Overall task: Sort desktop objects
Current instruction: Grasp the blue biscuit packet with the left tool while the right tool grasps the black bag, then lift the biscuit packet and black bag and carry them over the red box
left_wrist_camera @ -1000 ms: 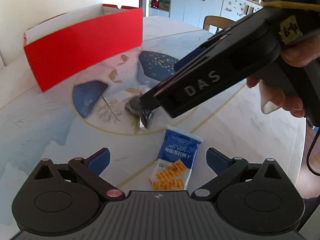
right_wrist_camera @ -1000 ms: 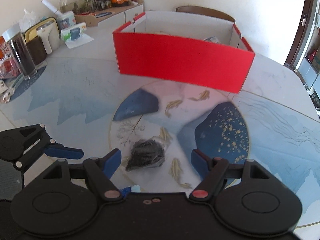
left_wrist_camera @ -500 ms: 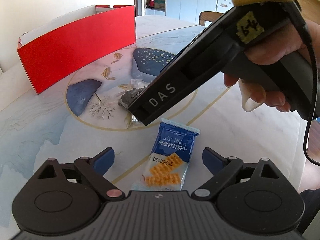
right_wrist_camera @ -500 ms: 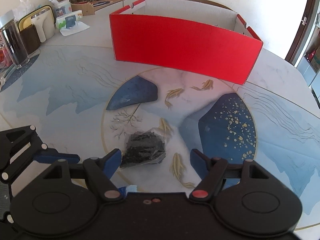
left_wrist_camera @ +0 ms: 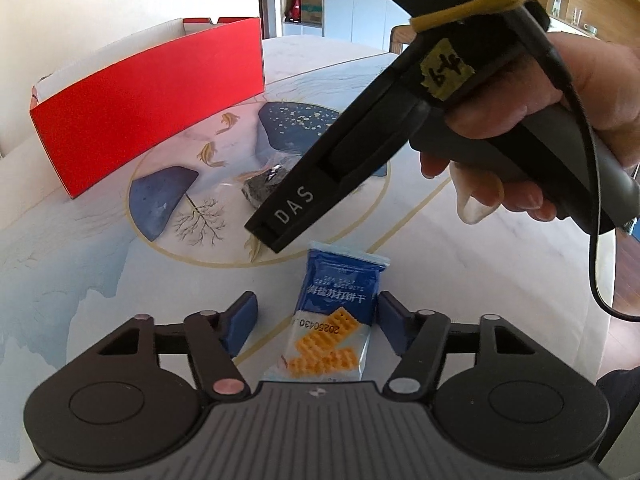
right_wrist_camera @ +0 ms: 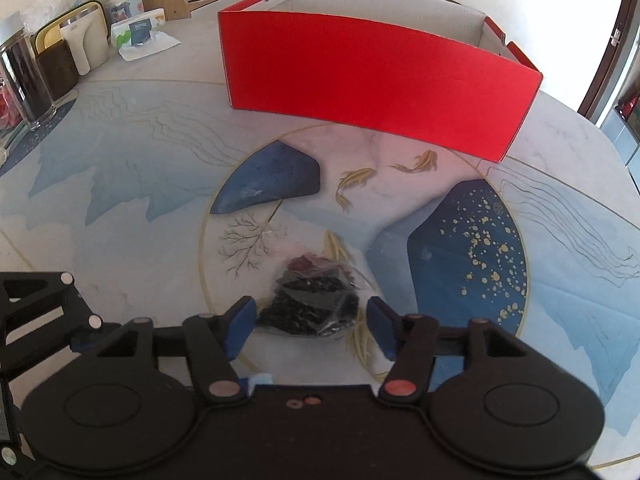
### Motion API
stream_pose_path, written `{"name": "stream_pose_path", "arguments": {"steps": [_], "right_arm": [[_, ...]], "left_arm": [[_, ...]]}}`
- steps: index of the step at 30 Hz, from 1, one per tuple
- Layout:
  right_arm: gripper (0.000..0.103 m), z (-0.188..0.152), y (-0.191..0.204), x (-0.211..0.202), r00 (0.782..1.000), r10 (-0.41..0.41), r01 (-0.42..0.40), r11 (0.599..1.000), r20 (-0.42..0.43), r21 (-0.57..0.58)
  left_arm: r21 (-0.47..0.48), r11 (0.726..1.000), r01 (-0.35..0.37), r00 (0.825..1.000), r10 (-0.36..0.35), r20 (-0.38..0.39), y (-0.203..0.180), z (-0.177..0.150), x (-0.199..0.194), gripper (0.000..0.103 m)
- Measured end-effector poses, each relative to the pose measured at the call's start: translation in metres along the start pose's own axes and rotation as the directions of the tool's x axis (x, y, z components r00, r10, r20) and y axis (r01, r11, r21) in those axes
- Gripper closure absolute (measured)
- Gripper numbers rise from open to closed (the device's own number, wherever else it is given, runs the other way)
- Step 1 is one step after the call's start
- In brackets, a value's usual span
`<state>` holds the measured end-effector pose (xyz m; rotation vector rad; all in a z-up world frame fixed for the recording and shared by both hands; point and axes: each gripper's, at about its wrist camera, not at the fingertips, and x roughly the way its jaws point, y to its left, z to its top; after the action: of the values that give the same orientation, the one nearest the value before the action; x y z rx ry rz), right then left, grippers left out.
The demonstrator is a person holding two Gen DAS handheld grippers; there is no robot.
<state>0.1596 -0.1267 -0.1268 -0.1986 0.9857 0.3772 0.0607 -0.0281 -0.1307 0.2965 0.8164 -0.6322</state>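
Note:
A blue cracker packet (left_wrist_camera: pixel 338 316) lies flat on the marble table (left_wrist_camera: pixel 80 240) between the fingers of my left gripper (left_wrist_camera: pixel 316 320). Its jaws are closing; the right pad is at the packet's edge and the left pad stands apart from it. A clear bag of dark bits (right_wrist_camera: pixel 312 304) lies between the fingers of my right gripper (right_wrist_camera: pixel 310 322). Those jaws are closing too, and both pads sit just off the bag's sides. In the left wrist view a hand (left_wrist_camera: pixel 540 120) holds the right gripper's black body, which hides most of that bag (left_wrist_camera: pixel 260 186). The red box (right_wrist_camera: pixel 372 80) stands open-topped beyond.
The red box (left_wrist_camera: pixel 152 96) also shows at the far left of the left wrist view. A glass jar (right_wrist_camera: pixel 24 80), canisters and a tissue pack (right_wrist_camera: pixel 136 32) crowd the table's far left edge. A chair back (left_wrist_camera: pixel 398 36) stands behind the table. The left gripper's linkage (right_wrist_camera: pixel 52 308) sits beside my right gripper.
Both pairs of fingers have drawn inward around their packets. The right gripper has sunk a little over the dark bag. Neither packet has moved.

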Motion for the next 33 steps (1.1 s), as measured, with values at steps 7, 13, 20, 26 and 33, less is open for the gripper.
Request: {"name": "stream_pose_path", "arguments": {"steps": [7, 13, 20, 26, 33], "right_arm": [[0.049, 0.002, -0.007, 0.003, 1.0, 0.0, 0.0, 1.0, -0.002, 0.021], [0.051, 0.001, -0.011, 0.004, 1.0, 0.001, -0.001, 0.999, -0.002, 0.032], [0.061, 0.0, -0.013, 0.0, 1.0, 0.0, 0.0, 0.999, 0.002, 0.04], [0.068, 0.001, -0.016, -0.006, 1.0, -0.028, 0.028, 0.999, 0.014, 0.022], [0.071, 0.0, -0.03, -0.013, 0.997, -0.076, 0.075, 0.996, 0.026, 0.05]], "left_arm": [[-0.007, 1.0, -0.009, 1.0, 0.009, 0.009, 0.006, 0.002, 0.0, 0.061], [-0.011, 1.0, -0.004, 1.0, 0.004, 0.009, 0.01, 0.003, 0.0, 0.066], [-0.042, 0.999, -0.008, 1.0, 0.009, 0.008, 0.016, 0.004, 0.001, 0.067], [-0.082, 0.996, -0.027, 1.0, 0.028, 0.001, 0.025, 0.008, 0.001, 0.067], [-0.134, 0.989, -0.067, 0.998, 0.068, 0.006, 0.043, 0.012, -0.002, 0.067]]}}
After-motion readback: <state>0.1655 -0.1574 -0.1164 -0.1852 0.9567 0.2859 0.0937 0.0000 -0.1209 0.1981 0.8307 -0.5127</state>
